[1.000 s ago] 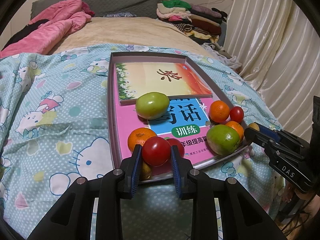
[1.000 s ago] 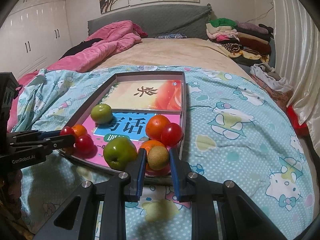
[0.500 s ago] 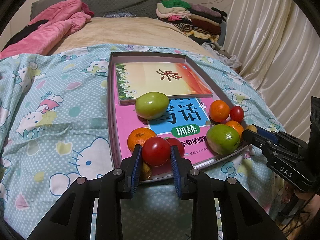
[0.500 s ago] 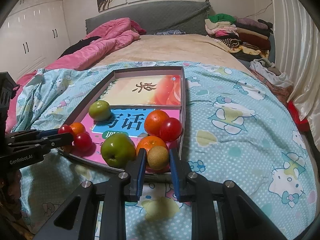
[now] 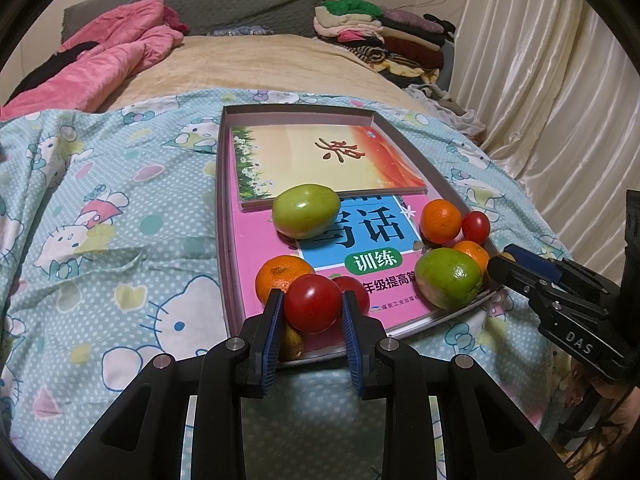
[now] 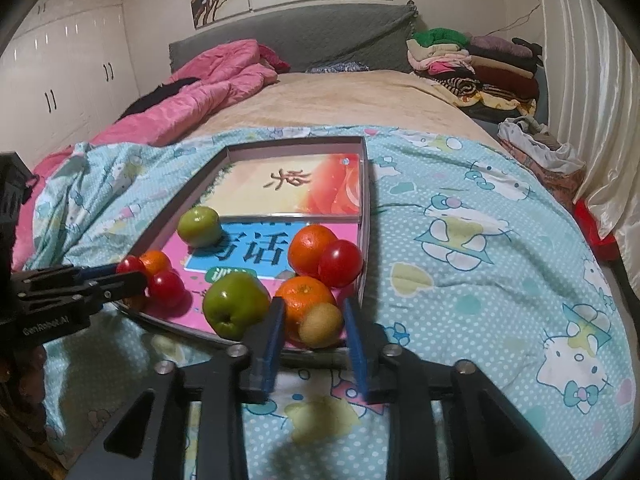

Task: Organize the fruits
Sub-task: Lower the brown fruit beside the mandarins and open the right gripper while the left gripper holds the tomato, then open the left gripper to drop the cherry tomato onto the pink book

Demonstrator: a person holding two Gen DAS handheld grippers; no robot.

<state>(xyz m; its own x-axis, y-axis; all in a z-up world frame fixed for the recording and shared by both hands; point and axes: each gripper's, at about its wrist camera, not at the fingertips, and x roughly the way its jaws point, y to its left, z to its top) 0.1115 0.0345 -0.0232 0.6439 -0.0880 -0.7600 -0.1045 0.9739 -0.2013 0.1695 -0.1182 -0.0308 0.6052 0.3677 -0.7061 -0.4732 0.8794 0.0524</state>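
Note:
A shallow grey tray point(image 5: 219, 200) lies on the bed with two books as its floor and fruit scattered on them. My left gripper point(image 5: 312, 306) is shut on a red tomato point(image 5: 312, 308) at the tray's near left corner, beside an orange point(image 5: 280, 274) and a second tomato point(image 5: 356, 292). In the right wrist view my right gripper point(image 6: 314, 326) is opening. A brown kiwi point(image 6: 322, 324) rests between its jaws in the near right corner of the tray point(image 6: 364, 200), with a gap on its left side. An orange point(image 6: 304, 296) sits just behind it.
Two green apples point(image 5: 306, 210) point(image 5: 448, 278), an orange point(image 5: 440, 220) and a small tomato point(image 5: 476, 227) also lie in the tray. A blue cartoon-print quilt point(image 6: 480, 240) surrounds it. Pink bedding point(image 6: 200, 100) and folded clothes point(image 6: 472, 60) sit further back, and curtains point(image 5: 540, 80) hang at the right.
The right gripper's jaws have spread apart and no longer pinch the kiwi, which stays in the tray corner. The left gripper and its tomato have not moved.

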